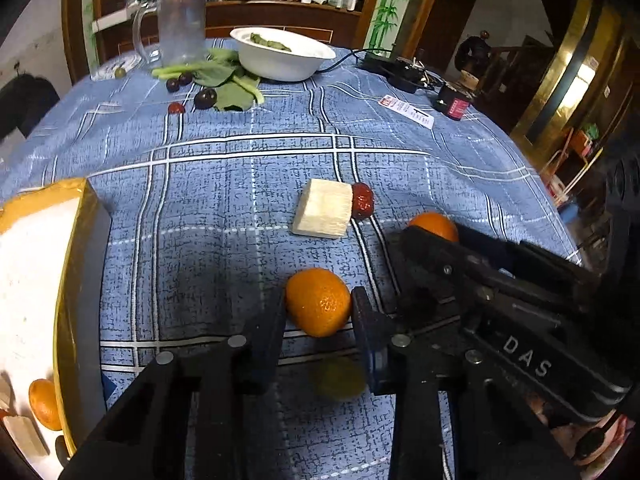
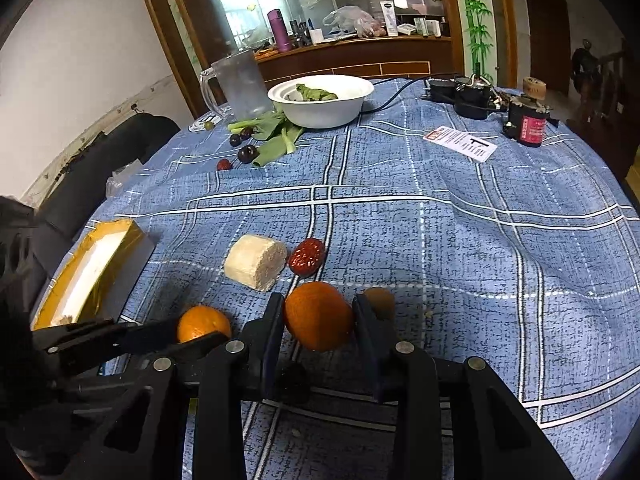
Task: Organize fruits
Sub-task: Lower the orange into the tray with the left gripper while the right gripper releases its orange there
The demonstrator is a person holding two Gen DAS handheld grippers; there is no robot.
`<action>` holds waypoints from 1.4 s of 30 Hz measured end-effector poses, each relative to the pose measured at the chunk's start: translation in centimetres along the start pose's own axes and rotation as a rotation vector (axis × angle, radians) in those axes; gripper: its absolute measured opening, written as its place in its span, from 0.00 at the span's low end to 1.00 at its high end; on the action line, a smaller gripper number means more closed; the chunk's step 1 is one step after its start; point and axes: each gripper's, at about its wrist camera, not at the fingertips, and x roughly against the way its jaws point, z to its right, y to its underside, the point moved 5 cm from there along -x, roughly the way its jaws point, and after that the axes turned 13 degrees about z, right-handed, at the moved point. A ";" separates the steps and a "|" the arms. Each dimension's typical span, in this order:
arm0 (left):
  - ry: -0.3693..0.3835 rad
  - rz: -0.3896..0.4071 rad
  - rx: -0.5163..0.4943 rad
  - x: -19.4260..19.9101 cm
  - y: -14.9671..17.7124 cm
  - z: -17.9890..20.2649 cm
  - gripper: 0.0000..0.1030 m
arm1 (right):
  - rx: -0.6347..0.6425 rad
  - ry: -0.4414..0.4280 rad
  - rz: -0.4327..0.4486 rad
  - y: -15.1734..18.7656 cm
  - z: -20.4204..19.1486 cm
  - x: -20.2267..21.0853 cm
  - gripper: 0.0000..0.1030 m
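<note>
A: Start at the left gripper [image 1: 318,312]. What is between its fingers?

B: An orange mandarin [image 1: 318,302]. The two dark fingers stand narrowly apart with the fruit between them, pads against its sides, so the left gripper is clamped on that mandarin just over the table [image 1: 240,168].

A: And the right gripper [image 2: 318,320]?

B: The same picture. Its fingers are drawn in on a second mandarin [image 2: 318,316], touching both flanks. In the left wrist view that fruit peeks out behind the right gripper's black frame.

A: Are the fruits lifted or resting on the cloth?

B: Hard to say from these fisheye angles; each looks to be at or just above the blue checked tablecloth.

A: What lies just past them?

B: A pale, fibrous cut block [image 1: 322,210], with a wrinkled red date [image 1: 363,201] touching its right side. A small brownish fruit [image 2: 380,300] sits just right of the right gripper's finger.

A: And the box?

B: A gold-rimmed box [image 1: 74,280] with a white inside stands at the left edge; a third mandarin [image 1: 44,404] lies in it.

A: Farther back?

B: Dark plums [image 1: 205,98] and leafy greens [image 1: 232,92] beside a white bowl [image 1: 282,54], and a clear pitcher [image 1: 180,26].
</note>
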 end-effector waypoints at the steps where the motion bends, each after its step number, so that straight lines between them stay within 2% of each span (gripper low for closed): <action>1: 0.002 0.002 0.005 0.2 0.1 0.0 0.30 | -0.004 -0.002 0.002 0.0 0.0 0.0 0.36; 5: -0.007 0.030 0.042 1.8 -0.1 -0.6 0.30 | -0.010 -0.009 0.014 -0.2 0.0 0.2 0.36; 10: -0.044 0.116 0.089 6.7 -0.7 -2.6 0.30 | -0.014 -0.044 0.032 -0.2 -0.6 0.6 0.36; 14: -0.121 0.162 0.133 10.6 -0.2 -6.0 0.30 | 0.005 -0.061 0.042 0.0 -1.4 0.9 0.36; 18: -0.222 0.180 0.222 14.1 1.2 -11.5 0.30 | 0.045 -0.064 0.047 0.3 -2.9 1.3 0.36; 22: -0.304 0.197 0.288 17.0 2.7 -16.2 0.30 | 0.059 -0.130 0.050 0.0 -6.4 2.6 0.36; 26: -0.363 0.206 0.330 18.7 4.2 -19.4 0.30 | 0.105 -0.242 0.023 0.2 -12.3 3.7 0.37; 30: -0.372 0.188 0.337 19.0 6.1 -20.7 0.30 | 0.180 -0.327 -0.021 1.3 -18.5 3.7 0.37; 33: -0.368 0.181 0.318 19.4 7.2 -20.7 0.31 | 0.238 -0.359 -0.058 2.4 -22.5 2.8 0.37; 37: -0.355 0.162 0.301 19.6 8.2 -20.4 0.31 | 0.281 -0.373 -0.092 3.2 -25.6 1.4 0.37; 42: -0.326 0.138 0.299 19.3 9.4 -20.3 0.31 | 0.285 -0.383 -0.160 3.5 -27.6 -1.2 0.37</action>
